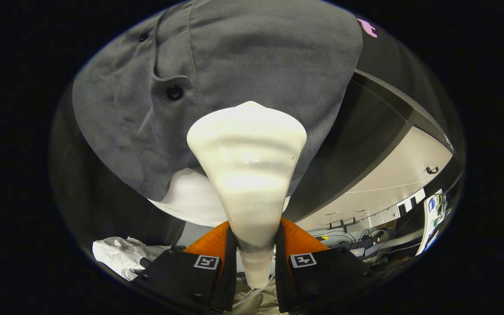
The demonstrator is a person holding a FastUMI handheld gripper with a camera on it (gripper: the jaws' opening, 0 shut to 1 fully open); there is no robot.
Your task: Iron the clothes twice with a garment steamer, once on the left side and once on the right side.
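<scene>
The claw (255, 258) is closed on the narrow handle of the white garment steamer (246, 175), with its 2 fingers pressing it from both sides. The wide head of the steamer points forward against the grey shirt (243, 57), just right of the button placket (174, 92). A white cloth (190, 199) shows below the hem of the shirt.

One cam, fisheye, riding on the gripper (255, 258), looking forward along both fingers and tilted upward. Very close: steamer (246, 175) clamped between the fingers runs up the middle, grey shirt (252, 57) right behind its head, ceiling (392, 179) beyond.
</scene>
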